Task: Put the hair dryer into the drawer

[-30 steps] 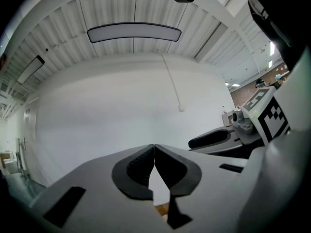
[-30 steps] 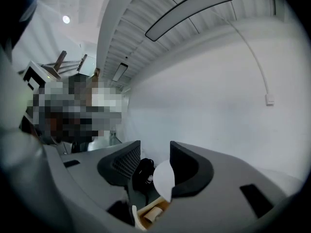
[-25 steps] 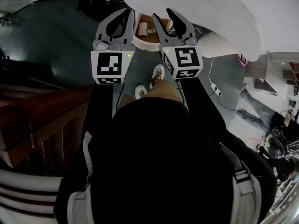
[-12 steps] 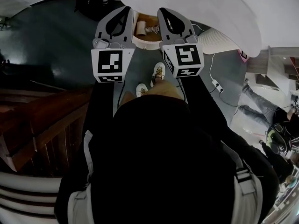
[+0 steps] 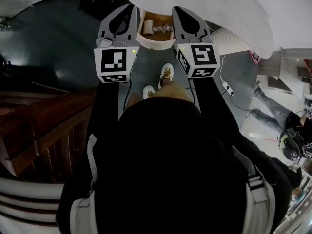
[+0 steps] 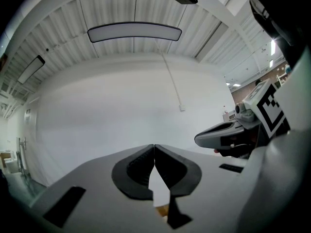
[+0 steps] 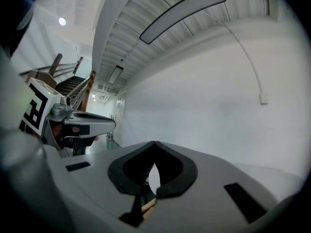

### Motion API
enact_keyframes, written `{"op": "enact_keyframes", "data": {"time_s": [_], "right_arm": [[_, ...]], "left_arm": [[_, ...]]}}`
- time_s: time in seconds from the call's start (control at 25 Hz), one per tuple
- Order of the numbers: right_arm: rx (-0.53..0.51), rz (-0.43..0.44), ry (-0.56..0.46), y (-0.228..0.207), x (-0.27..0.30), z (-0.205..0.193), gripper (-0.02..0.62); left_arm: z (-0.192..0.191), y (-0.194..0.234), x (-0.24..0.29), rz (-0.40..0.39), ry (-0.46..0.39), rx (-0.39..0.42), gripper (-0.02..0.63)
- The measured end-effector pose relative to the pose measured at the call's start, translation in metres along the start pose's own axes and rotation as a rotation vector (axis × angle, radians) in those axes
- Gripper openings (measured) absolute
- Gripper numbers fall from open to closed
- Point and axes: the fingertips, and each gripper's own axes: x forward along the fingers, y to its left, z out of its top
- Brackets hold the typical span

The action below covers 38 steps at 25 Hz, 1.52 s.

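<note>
Person (image 5: pixel 165 169): one, in a dark top, filling the lower head view.
Marker cubes: two, one on each gripper, side by side ahead of the chest.
Left gripper (image 6: pixel 154 147): jaws closed tip to tip, nothing between them; it faces a white wall.
Right gripper (image 7: pixel 154 143): jaws have just been closing and now meet at the tips, nothing between them.
Shoes (image 5: pixel 165 74): two, pale, on the grey floor (image 5: pixel 53 48) between the grippers.
Drawer (image 5: pixel 146 39): one, wooden, open, beyond the shoes under a white curved top (image 5: pixel 219 4).
Hair dryer (image 5: pixel 163 28): one pale object inside the drawer, apart from both grippers; too small to confirm.
</note>
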Motion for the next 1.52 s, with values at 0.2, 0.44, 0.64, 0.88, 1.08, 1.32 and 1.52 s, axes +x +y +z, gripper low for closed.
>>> {"op": "enact_keyframes", "data": {"time_s": [0.2,0.44,0.64,0.88,1.08,1.32,1.52], "right_arm": [[-0.005,-0.013,0.008,-0.007,-0.001,-0.001,0.026],[-0.010,-0.028,0.016,-0.016,0.001,-0.006,0.027],[-0.021,-0.027,0.010,-0.012,0.001,-0.002,0.026],[-0.013,-0.026,0.009,-0.013,-0.001,-0.001,0.026],[-0.021,-0.026,0.008,-0.015,-0.003,-0.001,0.026],[-0.026,-0.023,0.007,-0.013,-0.004,0.001,0.026],[-0.025,-0.021,0.005,-0.014,-0.004,0.002,0.026]], "left_arm": [[-0.004,0.010,-0.004,0.020,0.016,0.006,0.015],[-0.008,0.023,-0.002,0.059,0.022,0.005,0.015],[-0.003,0.034,-0.001,0.078,0.013,0.010,0.017],[-0.002,0.039,-0.006,0.085,0.017,0.020,0.015],[-0.002,0.039,-0.007,0.084,0.016,0.020,0.015],[0.000,0.042,-0.009,0.090,0.013,0.018,0.016],[0.002,0.042,-0.010,0.096,0.009,0.017,0.017]]}}
